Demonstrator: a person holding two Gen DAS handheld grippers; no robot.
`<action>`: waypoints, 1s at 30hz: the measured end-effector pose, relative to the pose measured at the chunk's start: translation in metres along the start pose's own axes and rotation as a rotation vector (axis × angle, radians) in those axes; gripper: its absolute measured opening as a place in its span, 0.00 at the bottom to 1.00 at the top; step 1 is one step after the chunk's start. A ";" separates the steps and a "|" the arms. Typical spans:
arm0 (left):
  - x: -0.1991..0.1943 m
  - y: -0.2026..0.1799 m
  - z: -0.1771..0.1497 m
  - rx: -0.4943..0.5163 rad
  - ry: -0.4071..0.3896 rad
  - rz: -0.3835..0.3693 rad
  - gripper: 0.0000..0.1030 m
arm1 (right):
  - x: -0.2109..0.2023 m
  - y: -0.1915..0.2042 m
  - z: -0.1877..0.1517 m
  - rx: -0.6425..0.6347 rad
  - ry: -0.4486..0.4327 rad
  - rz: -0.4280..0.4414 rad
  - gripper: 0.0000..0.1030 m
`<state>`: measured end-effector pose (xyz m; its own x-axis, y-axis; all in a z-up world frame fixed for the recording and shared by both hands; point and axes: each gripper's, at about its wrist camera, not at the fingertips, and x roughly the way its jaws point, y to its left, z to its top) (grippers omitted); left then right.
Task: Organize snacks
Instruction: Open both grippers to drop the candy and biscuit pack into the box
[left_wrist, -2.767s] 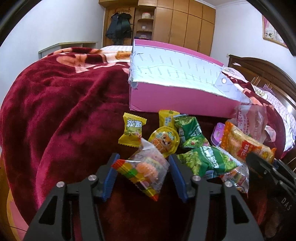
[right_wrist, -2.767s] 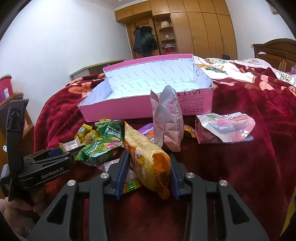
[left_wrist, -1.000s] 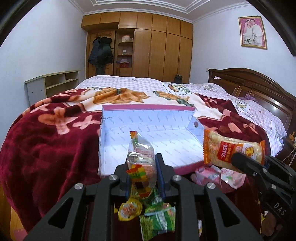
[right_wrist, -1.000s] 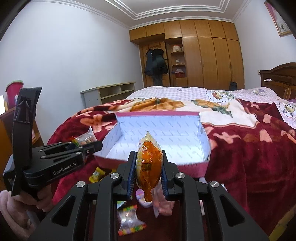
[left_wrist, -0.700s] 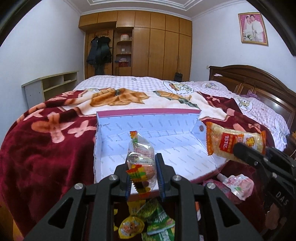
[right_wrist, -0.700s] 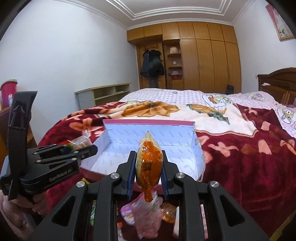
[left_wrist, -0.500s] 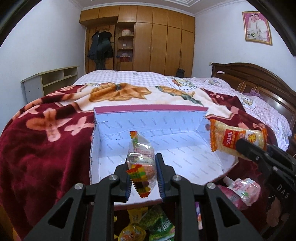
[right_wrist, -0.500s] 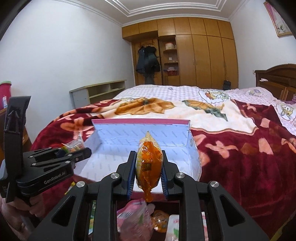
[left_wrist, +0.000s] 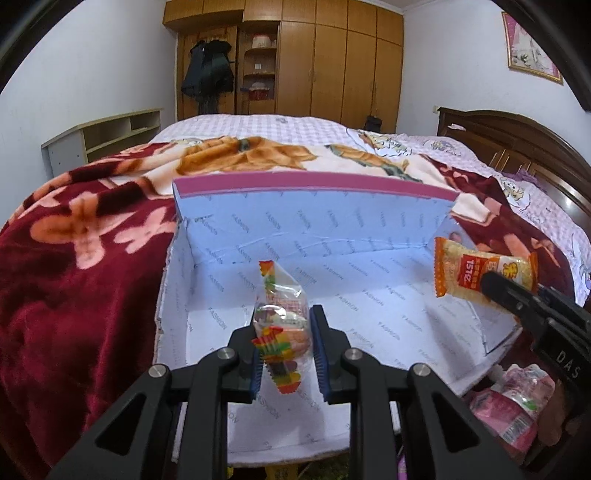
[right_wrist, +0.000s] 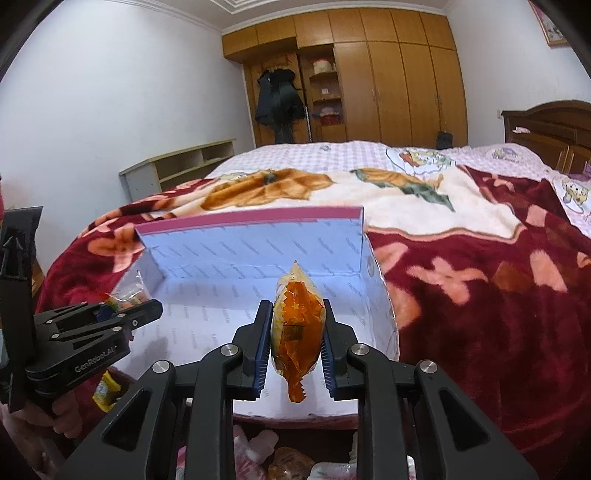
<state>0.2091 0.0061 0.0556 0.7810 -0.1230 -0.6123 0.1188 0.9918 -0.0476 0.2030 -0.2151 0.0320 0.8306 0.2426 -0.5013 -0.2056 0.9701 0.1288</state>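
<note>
The clear candy packet (left_wrist: 282, 325) hangs over the near left of the open pink box (left_wrist: 314, 186), clamped in the left gripper (left_wrist: 284, 354). The orange snack packet (right_wrist: 297, 325), clamped in the right gripper (right_wrist: 295, 354), hangs over the box's near right. The box sits on a red floral blanket (left_wrist: 74, 277).

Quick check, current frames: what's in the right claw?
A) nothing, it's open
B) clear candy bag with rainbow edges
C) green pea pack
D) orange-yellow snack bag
D: the right claw is clamped on the orange-yellow snack bag above the pink box, while the clear candy bag with rainbow edges sits in the left claw.
</note>
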 end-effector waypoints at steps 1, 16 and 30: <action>0.001 0.000 0.000 0.000 0.003 0.001 0.23 | 0.003 -0.001 -0.001 0.006 0.008 0.001 0.24; 0.017 0.000 -0.003 0.008 0.035 0.022 0.30 | 0.019 0.000 -0.012 0.017 0.068 0.004 0.24; 0.002 -0.005 -0.004 0.016 0.028 0.038 0.58 | 0.008 -0.001 -0.013 0.053 0.066 0.016 0.49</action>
<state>0.2079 0.0014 0.0512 0.7680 -0.0836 -0.6349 0.0992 0.9950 -0.0110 0.2030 -0.2142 0.0173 0.7910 0.2595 -0.5540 -0.1897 0.9650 0.1813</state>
